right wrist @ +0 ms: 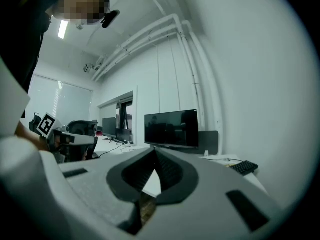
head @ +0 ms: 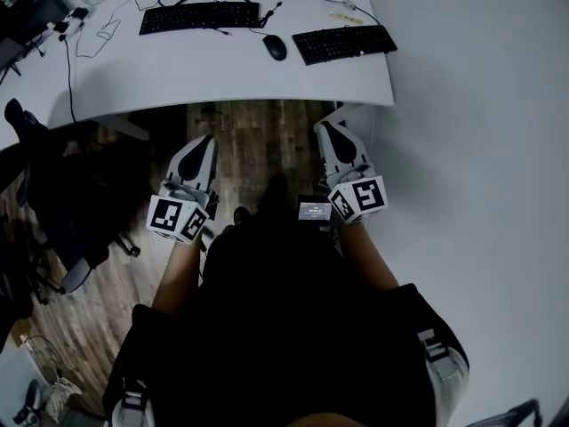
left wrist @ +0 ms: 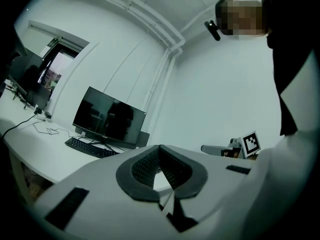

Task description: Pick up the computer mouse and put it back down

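White desk (head: 231,83) up ahead, and I'm standing short of it with both elbows bent and my forearms reaching forward over the wooden floor (head: 258,140). The left gripper (head: 210,139) and right gripper (head: 324,125) sit side by side, both pointing level at the desk edge, with their tips not over the top yet. The marker cubes at the back of each one face up at my head camera.

The left gripper's jaws are pinched together at the tips with nothing in them. Same deal on the right, closed and empty. Each gripper's own view shows the dark pads meeting in a point.

The mouse (head: 275,47) is on the desk between the two keyboards. It's just beside the right keyboard (head: 345,43), a bit farther from the left keyboard (head: 199,15), and well apart from both grippers.

Stuff I can't really see:
- The mouse doesn't turn up in either gripper view, since the gripper bodies fill the lower half of both.
- The monitor (left wrist: 110,119) is chopped off at the top of the head view. It only shows whole, with a dark screen, from the grippers.
- My own dark clothes fill the bottom of the head view.
- The office chair (head: 44,176) on the left is mostly a murky blob.
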Demonstrator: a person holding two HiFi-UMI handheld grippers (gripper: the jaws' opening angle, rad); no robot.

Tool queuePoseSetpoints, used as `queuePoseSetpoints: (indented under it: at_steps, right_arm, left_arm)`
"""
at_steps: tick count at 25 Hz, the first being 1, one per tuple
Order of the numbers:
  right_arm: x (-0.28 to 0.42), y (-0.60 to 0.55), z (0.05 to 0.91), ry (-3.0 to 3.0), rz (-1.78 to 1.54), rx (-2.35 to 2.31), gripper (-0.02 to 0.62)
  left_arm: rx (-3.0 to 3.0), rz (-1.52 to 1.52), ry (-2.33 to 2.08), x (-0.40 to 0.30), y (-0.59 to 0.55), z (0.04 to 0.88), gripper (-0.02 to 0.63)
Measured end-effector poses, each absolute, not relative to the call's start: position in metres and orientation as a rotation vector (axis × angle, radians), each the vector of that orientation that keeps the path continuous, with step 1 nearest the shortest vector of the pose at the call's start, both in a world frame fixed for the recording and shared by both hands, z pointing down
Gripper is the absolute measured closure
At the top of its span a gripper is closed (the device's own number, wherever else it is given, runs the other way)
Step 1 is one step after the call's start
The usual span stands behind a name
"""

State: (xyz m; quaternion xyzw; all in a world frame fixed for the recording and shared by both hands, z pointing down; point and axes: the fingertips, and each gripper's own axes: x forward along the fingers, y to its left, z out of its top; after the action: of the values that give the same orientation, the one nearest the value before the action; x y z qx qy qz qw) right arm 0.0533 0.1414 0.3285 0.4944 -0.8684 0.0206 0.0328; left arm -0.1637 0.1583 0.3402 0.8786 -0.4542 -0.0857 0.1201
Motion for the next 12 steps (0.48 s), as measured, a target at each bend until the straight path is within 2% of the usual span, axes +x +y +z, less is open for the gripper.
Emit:
queuePoseSetpoints:
  at_steps: [12]
  right_arm:
    - [0.079, 0.175, 0.316, -2.759, 0.052, 1.42, 0.592]
  left_arm:
    - [2.568, -0.157, -1.409, -0.136, 0.196, 0.338, 0.611]
